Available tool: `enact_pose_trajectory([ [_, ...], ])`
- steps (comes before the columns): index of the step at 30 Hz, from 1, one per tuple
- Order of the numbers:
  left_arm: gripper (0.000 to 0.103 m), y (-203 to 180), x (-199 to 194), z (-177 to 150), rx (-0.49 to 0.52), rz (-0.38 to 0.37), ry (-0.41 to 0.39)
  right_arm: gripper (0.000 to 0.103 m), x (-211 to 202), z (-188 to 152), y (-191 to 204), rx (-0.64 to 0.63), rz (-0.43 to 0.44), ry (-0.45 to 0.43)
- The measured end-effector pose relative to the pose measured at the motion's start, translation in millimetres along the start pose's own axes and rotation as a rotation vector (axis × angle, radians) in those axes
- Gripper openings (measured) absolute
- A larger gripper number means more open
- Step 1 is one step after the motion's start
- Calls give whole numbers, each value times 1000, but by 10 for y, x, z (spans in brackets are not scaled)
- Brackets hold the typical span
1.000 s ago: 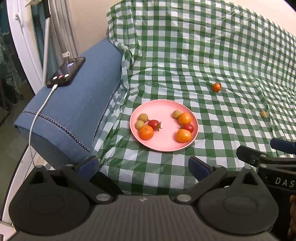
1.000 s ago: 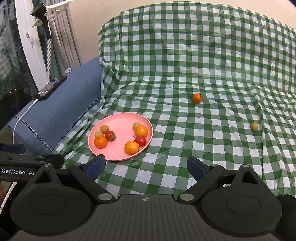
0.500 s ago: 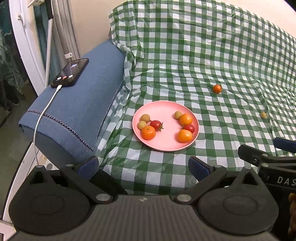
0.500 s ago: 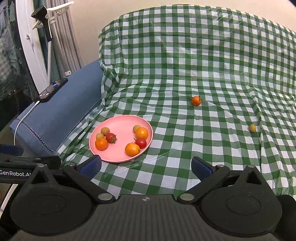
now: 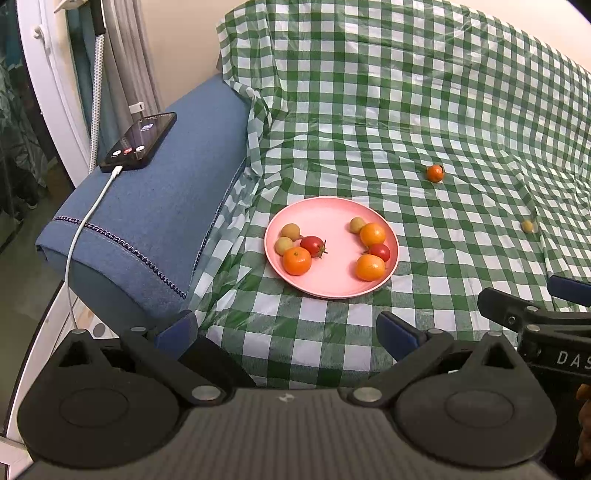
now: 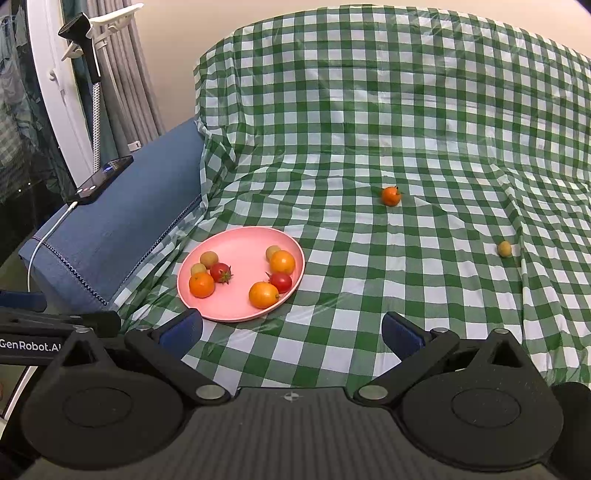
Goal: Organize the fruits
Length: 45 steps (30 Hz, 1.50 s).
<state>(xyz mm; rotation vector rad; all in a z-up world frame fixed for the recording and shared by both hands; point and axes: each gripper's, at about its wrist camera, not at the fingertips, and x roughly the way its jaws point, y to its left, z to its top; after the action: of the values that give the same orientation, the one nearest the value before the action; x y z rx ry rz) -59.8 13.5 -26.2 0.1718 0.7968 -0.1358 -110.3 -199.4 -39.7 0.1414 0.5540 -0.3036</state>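
From the left wrist view we see our left tongs [image 5: 286, 328] spread wide apart, their blue-tipped fingers [image 5: 393, 331] holding nothing and touching nothing, hovering above the near edge of the green-and-white checked plastic cloth [image 5: 369, 110]. Beyond them the round pink plate [image 5: 332, 218] lies flat on the cloth, carrying three orange mandarins, two red cherry tomatoes and three small yellowish-brown fruits in two clusters, one to the left and one to the right. Well apart from the plate, a loose orange tomato-like fruit [image 5: 434, 173] sits farther back on the cloth, and a small yellowish fruit [image 5: 527, 225] lies off to the right. To the left, a blue fabric sofa arm [image 5: 155, 221] carries a black smartphone [image 5: 139, 141] with its screen lit and a white charging cable [image 5: 86, 229] plugged in. At the right edge, part of the other black tool shows.

From the right wrist view we see our right tongs [image 6: 291, 332] also wide apart and empty, hanging over the cloth just in front of the plate [image 6: 236, 240]. The loose orange fruit [image 6: 390, 195] lies ahead near the middle, and the small yellowish fruit [image 6: 504, 249] rests far to the right. Grey curtains [image 6: 142, 74] and a cream wall [image 6: 177, 33] stand behind the sofa arm [image 6: 122, 218].
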Motion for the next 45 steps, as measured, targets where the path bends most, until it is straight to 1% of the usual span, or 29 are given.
enact_pose_trajectory([
  [21, 103, -97, 119, 18, 47, 11, 30, 102, 120, -60, -59, 51, 3, 22],
  [28, 103, -168, 202, 62, 77, 22, 48, 102, 190, -61, -157, 86, 13, 29],
  [33, 103, -284, 280, 153, 110, 19, 57, 102, 238, -48, -318, 127, 5, 30],
  [38, 103, -445, 384, 320, 133, -5, 52, 102, 273, -9, -570, 150, -35, 11],
  [42, 103, -654, 557, 520, 152, -31, 59, 102, 295, 35, -904, 186, -124, -50],
  [45, 103, -854, 745, 736, 140, -70, 70, 102, 380, 80, -1232, 224, -197, -79],
])
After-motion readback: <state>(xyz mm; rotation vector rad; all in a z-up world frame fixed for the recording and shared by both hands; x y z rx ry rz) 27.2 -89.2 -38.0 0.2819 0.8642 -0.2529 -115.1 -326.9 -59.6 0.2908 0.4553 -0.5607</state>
